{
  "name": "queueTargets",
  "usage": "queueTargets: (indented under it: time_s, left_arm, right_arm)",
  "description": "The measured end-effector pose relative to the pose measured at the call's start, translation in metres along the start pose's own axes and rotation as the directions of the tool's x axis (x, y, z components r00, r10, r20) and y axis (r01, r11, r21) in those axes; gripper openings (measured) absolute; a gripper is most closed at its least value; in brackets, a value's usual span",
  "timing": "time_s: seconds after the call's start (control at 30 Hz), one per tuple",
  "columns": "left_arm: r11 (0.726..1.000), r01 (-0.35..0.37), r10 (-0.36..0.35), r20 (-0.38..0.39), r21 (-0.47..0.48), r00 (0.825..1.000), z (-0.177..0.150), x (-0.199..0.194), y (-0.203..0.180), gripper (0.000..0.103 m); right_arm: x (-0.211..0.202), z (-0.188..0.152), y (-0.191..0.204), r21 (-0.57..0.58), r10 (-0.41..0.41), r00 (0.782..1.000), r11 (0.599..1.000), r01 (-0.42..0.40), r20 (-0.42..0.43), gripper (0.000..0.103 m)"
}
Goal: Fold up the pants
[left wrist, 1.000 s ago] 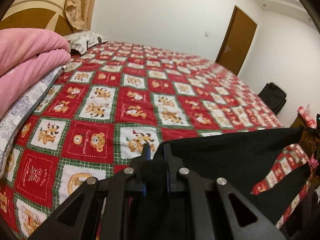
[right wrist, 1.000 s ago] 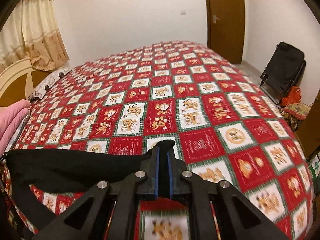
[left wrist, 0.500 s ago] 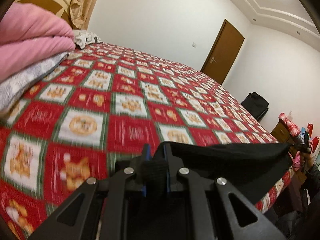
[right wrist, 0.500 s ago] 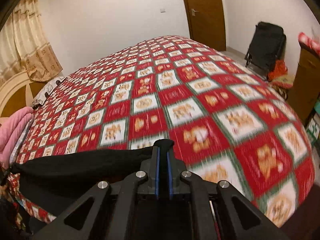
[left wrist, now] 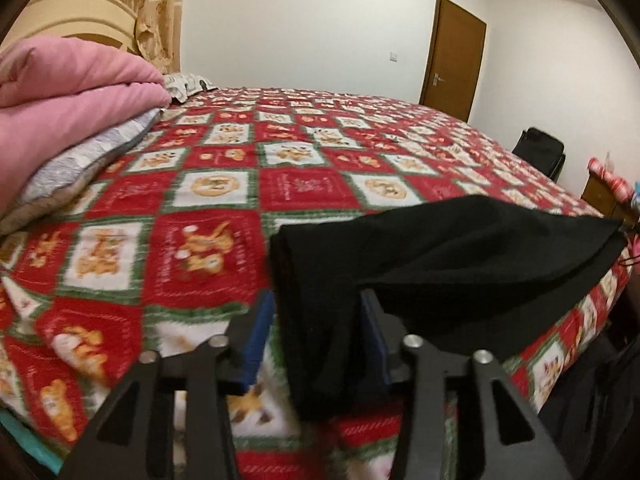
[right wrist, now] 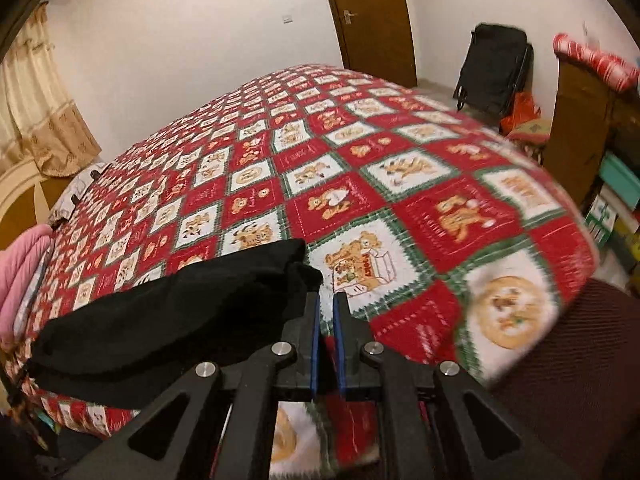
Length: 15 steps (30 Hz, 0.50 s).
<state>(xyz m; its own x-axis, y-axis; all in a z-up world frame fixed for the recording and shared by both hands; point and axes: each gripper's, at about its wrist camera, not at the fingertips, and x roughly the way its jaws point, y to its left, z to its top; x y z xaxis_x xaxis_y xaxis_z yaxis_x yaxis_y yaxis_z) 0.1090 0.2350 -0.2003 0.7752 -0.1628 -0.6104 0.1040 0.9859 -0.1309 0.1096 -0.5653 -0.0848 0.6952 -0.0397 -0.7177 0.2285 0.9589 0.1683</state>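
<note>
The black pants (left wrist: 460, 256) lie in a folded strip along the near edge of the bed. In the left wrist view my left gripper (left wrist: 316, 320) is open, its blue-padded jaws spread either side of the pants' left end, which hangs loose between them. In the right wrist view the pants (right wrist: 168, 320) lie to the left of my right gripper (right wrist: 324, 312). Its jaws stand a narrow gap apart with nothing between them, just right of the pants' end.
A red and white teddy-bear quilt (left wrist: 224, 184) covers the bed. Folded pink and grey bedding (left wrist: 60, 96) is stacked at the left. A brown door (right wrist: 368, 20), a black bag (right wrist: 496, 68) and a wooden cabinet (right wrist: 580, 120) stand at the right.
Both grippers held the pants' ends raised, then lowered them onto the quilt. The left jaws have spread open and the right jaws have let the cloth go.
</note>
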Motion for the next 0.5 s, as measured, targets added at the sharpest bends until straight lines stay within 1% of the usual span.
queueTargets:
  time_s: [0.03, 0.13, 0.17, 0.2, 0.23, 0.27, 0.3, 0.33, 0.37, 0.4, 0.43, 0.47, 0.5]
  left_arm:
    - [1.0, -0.003, 0.003, 0.001, -0.001, 1.0, -0.003, -0.005, 0.003, 0.056]
    - [0.999, -0.026, 0.026, 0.005, -0.019, 1.0, -0.011, -0.018, 0.015, 0.056]
    - [0.999, -0.029, 0.03, 0.01, -0.035, 1.0, -0.014, -0.02, 0.018, 0.056]
    - [0.998, -0.028, 0.029, 0.015, -0.056, 0.999, -0.016, -0.023, 0.023, 0.056]
    - [0.996, -0.022, 0.024, 0.02, -0.092, 1.0, -0.019, -0.027, 0.029, 0.056]
    - [0.993, -0.018, 0.021, 0.028, -0.118, 0.999, -0.02, -0.029, 0.032, 0.056]
    - [0.99, -0.01, 0.016, 0.039, -0.141, 0.999, -0.021, -0.031, 0.032, 0.056]
    - [0.986, 0.01, -0.001, 0.058, -0.164, 0.998, -0.023, -0.035, 0.032, 0.056]
    - [0.984, 0.032, -0.02, 0.075, -0.175, 0.997, -0.023, -0.037, 0.028, 0.056]
    - [0.983, 0.046, -0.032, 0.081, -0.177, 0.996, -0.023, -0.038, 0.024, 0.056]
    - [0.982, 0.062, -0.049, 0.079, -0.177, 0.996, -0.022, -0.038, 0.019, 0.056]
    - [0.981, 0.085, -0.073, 0.076, -0.172, 0.994, -0.02, -0.038, 0.011, 0.056]
    - [0.982, 0.094, -0.083, 0.07, -0.161, 0.994, -0.02, -0.037, 0.005, 0.056]
  right_arm:
    - [-0.01, 0.0, 0.005, -0.019, 0.007, 1.0, 1.0, -0.006, 0.011, 0.007]
    - [-0.039, -0.003, 0.029, -0.1, 0.034, 0.999, 0.995, -0.031, 0.023, 0.008]
    - [-0.049, -0.006, 0.043, -0.139, 0.047, 0.999, 0.989, -0.043, 0.022, 0.012]
    - [-0.056, -0.009, 0.057, -0.176, 0.055, 0.998, 0.983, -0.05, 0.02, 0.04]
    - [-0.06, -0.012, 0.069, -0.196, 0.063, 0.998, 0.979, -0.059, 0.018, 0.063]
    - [-0.063, -0.018, 0.088, -0.219, 0.091, 0.996, 0.972, -0.086, 0.009, 0.098]
    - [-0.065, -0.024, 0.1, -0.229, 0.107, 0.994, 0.968, -0.101, 0.015, 0.1]
    - [-0.064, -0.033, 0.123, -0.276, 0.152, 0.988, 0.951, -0.141, 0.018, 0.1]
    - [-0.063, -0.042, 0.143, -0.327, 0.174, 0.984, 0.932, -0.157, 0.023, 0.1]
    - [-0.058, -0.051, 0.166, -0.383, 0.176, 0.984, 0.911, -0.155, 0.02, 0.1]
    - [-0.047, -0.063, 0.196, -0.44, 0.178, 0.984, 0.882, -0.17, -0.023, 0.1]
    - [-0.041, -0.069, 0.21, -0.461, 0.192, 0.98, 0.865, -0.196, -0.056, 0.1]
    - [-0.032, -0.079, 0.232, -0.495, 0.224, 0.969, 0.833, -0.246, -0.104, 0.1]
